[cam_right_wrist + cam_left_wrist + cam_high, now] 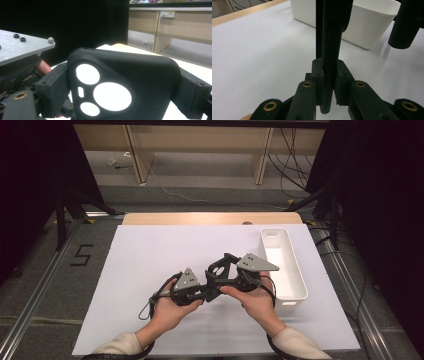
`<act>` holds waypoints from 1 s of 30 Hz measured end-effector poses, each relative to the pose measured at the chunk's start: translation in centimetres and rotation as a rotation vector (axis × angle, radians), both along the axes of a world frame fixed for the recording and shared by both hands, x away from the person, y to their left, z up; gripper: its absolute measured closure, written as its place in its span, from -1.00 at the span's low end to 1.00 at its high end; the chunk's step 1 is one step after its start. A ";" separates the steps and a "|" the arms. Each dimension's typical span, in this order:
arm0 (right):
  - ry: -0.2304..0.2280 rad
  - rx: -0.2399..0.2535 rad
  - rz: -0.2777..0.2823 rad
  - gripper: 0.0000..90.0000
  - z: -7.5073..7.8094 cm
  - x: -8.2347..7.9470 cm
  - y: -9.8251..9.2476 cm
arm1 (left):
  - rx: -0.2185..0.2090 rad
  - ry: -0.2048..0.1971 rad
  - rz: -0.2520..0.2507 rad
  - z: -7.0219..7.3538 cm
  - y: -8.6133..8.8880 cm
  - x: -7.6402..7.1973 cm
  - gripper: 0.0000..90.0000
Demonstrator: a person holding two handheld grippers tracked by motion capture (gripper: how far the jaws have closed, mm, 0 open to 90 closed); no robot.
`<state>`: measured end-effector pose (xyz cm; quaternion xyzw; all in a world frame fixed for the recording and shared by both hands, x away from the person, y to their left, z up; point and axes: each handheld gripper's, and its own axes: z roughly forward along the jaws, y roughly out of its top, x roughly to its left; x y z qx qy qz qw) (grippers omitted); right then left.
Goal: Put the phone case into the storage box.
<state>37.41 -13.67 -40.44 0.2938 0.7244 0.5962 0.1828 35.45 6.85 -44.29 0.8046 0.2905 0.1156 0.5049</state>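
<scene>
One black phone case [218,270], one white bin [282,265], two grippers. Case held above the sheet's [150,260] middle, edge-on between the left gripper's [202,292] clenched jaws — the right gripper [227,279] grasps it across its width. Bin lies along the sheet's right edge, near the case; open sheet to the left and front.

The phone case [125,85] looks like soft, matt black rubber. The box [367,22] is smooth white plastic. White paper [150,270] covers the wooden worktop [210,218]. One grey plate [20,47] looks speckled.
</scene>
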 end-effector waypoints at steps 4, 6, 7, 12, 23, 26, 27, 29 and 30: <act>-0.013 0.006 -0.004 -0.67 0.1 -0.1 0.1 | -0.002 -0.005 0.002 0.0 0.0 0.0 0.77; -0.013 0.003 -0.008 -0.67 0.1 -0.1 0.1 | 0.000 -0.002 0.002 0.0 0.0 0.0 0.77; -0.012 0.003 -0.009 -0.66 0.0 -0.2 0.1 | 0.000 -0.003 0.003 0.0 0.0 0.0 0.77; -0.014 0.005 -0.014 -0.66 0.1 -0.2 0.2 | -0.001 -0.007 0.005 0.0 0.0 0.0 0.77; -0.020 -0.001 -0.025 -0.65 0.3 -0.3 0.2 | -0.007 -0.011 0.001 0.1 0.0 -0.1 0.76; -0.016 -0.005 -0.021 -0.65 0.4 -0.4 0.2 | -0.007 -0.007 -0.010 0.1 0.1 0.0 0.76; -0.012 -0.008 -0.020 -0.65 0.4 -0.3 0.2 | -0.005 -0.008 -0.013 0.1 0.1 0.0 0.76; -0.009 0.003 -0.022 -0.64 0.3 -0.3 0.1 | -0.002 -0.016 -0.014 0.2 0.1 0.0 0.76; -0.008 0.004 -0.021 -0.64 0.3 -0.3 0.1 | -0.002 -0.018 -0.016 0.2 0.1 0.0 0.76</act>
